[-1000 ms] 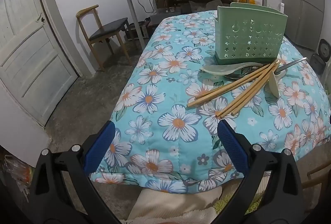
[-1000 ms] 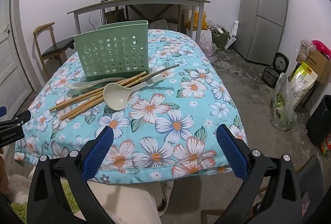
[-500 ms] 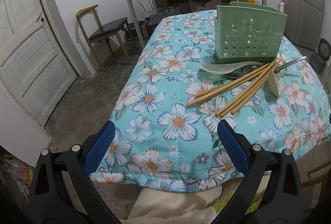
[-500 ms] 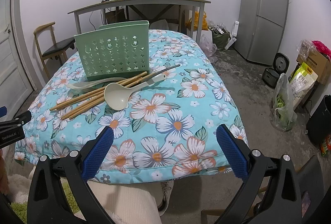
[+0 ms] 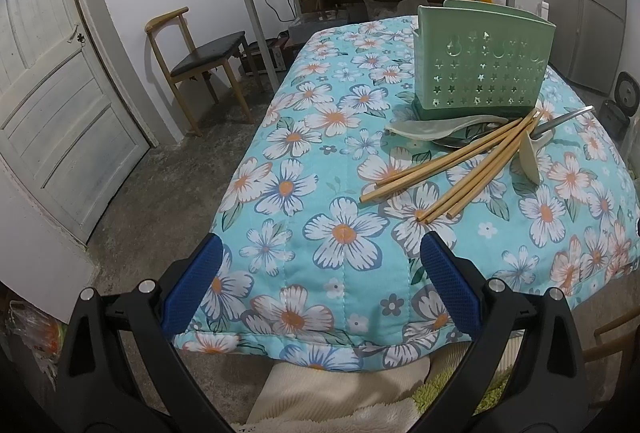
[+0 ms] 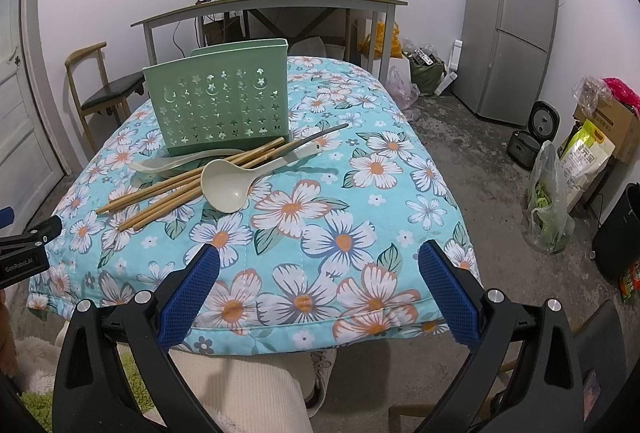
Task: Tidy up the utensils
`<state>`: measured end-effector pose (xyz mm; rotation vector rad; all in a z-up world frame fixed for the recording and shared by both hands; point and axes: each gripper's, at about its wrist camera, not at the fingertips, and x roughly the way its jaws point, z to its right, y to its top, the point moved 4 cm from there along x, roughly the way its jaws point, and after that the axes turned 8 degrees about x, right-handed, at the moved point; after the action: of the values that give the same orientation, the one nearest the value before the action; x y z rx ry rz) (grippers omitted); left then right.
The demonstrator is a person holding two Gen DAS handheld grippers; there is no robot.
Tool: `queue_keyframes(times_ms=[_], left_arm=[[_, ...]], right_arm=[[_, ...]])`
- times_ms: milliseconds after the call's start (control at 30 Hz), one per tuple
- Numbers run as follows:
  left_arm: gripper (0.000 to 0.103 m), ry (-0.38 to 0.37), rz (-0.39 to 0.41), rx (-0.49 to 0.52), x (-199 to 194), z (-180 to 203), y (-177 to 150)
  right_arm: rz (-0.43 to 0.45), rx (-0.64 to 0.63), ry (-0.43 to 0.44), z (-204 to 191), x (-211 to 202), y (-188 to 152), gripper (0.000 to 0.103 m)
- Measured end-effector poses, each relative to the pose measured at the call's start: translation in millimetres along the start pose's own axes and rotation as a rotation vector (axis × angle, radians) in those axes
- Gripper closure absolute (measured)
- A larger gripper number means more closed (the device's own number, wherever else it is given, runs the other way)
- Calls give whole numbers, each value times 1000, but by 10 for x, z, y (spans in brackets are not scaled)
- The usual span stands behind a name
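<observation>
Turquoise floral cloth covers the table, and every utensil lies on it in one loose pile just in front of the mint-green utensil holder, which stands upright toward the far edge, its front wall pierced with stars and moons. The bamboo chopsticks fan out from the holder's base toward the table's left side, their near ends well short of the near edge. A cream ladle rests across them, bowl up, with its handle running back toward the holder's right corner. A pale green rice spoon lies flat just at the holder's foot, touching the chopsticks, and a metal spoon lies partly under the pile with its handle sticking out to the right.

The left gripper hovers over the near edge at the table's left side, fingers spread wide with nothing between them. The right gripper hangs over the near edge farther right, likewise released and empty. Both are well apart from the pile. A cream ribbed trouser leg shows below the near edge
</observation>
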<state>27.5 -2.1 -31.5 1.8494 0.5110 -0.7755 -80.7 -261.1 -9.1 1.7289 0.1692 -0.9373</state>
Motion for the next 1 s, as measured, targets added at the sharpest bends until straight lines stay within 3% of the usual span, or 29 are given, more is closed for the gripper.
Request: queue_keyframes(times_ms=[1000], left_arm=[[7,-2,-6,2,10,8,-20]], right_arm=[[1,2,0,-3,-1,12,6]])
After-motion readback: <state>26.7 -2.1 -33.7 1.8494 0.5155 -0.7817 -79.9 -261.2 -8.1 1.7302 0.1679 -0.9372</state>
